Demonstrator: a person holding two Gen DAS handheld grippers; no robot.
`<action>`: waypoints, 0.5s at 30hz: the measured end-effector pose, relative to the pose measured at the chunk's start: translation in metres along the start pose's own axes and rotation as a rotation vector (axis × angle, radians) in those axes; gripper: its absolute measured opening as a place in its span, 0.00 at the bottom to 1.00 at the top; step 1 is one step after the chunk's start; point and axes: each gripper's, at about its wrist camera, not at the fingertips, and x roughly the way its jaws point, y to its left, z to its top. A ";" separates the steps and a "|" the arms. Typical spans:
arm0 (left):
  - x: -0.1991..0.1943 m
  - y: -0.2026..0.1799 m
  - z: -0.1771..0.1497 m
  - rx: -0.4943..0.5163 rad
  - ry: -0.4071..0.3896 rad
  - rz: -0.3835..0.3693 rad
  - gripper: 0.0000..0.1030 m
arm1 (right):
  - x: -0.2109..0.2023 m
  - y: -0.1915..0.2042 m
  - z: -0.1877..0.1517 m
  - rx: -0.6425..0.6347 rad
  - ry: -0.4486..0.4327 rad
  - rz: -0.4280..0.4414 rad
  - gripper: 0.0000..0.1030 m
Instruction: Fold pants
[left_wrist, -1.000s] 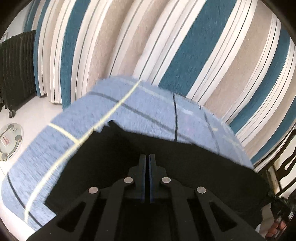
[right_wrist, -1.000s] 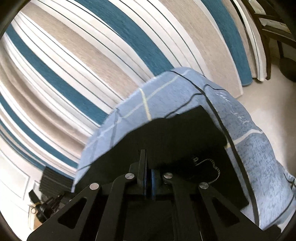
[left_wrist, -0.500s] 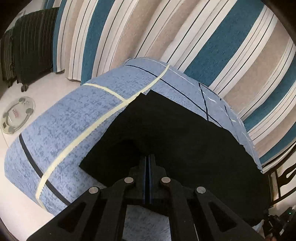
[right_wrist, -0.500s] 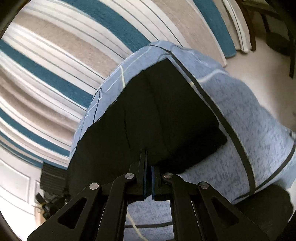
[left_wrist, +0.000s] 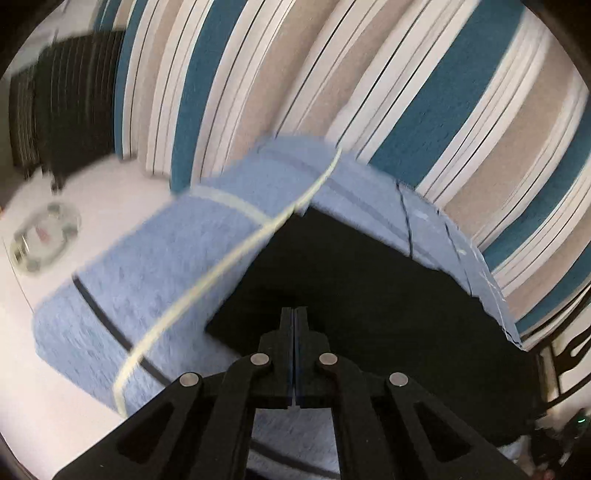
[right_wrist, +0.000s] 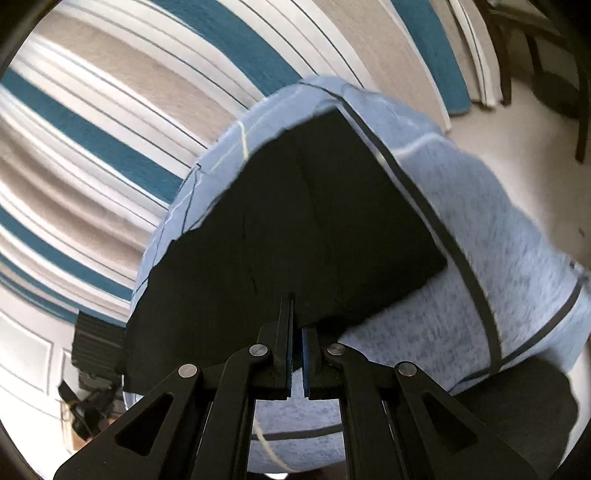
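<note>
Black pants (left_wrist: 369, 295) lie folded on a table draped in a blue cloth (left_wrist: 166, 266) with dark and pale lines. In the left wrist view my left gripper (left_wrist: 294, 312) is shut, its tips over the near left edge of the pants and pinching the fabric. In the right wrist view the same pants (right_wrist: 295, 221) spread away from my right gripper (right_wrist: 295, 306), which is shut on their near edge beside the right corner. The blue cloth (right_wrist: 498, 258) shows around them. The frames are a little blurred.
Behind the table hangs a curtain (left_wrist: 424, 110) striped in teal, beige and white. A black radiator (left_wrist: 70, 103) and a round bathroom scale (left_wrist: 44, 240) are on the floor to the left. A wooden chair (right_wrist: 535, 55) stands at the right, a dark seat (right_wrist: 517, 406) near me.
Both grippers came down with the raised edge of the pants. The lifted layer now lies flat over the rest, and the drawstring seen earlier is covered.
</note>
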 end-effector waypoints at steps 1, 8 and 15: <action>0.002 0.002 -0.003 -0.004 0.007 -0.007 0.01 | 0.000 0.000 0.000 0.000 -0.002 0.002 0.03; 0.004 0.010 -0.002 -0.102 0.009 -0.153 0.47 | 0.001 0.004 0.004 -0.018 0.007 -0.008 0.04; 0.026 0.007 0.007 -0.136 0.020 -0.184 0.48 | 0.002 0.005 0.004 -0.020 0.008 -0.017 0.04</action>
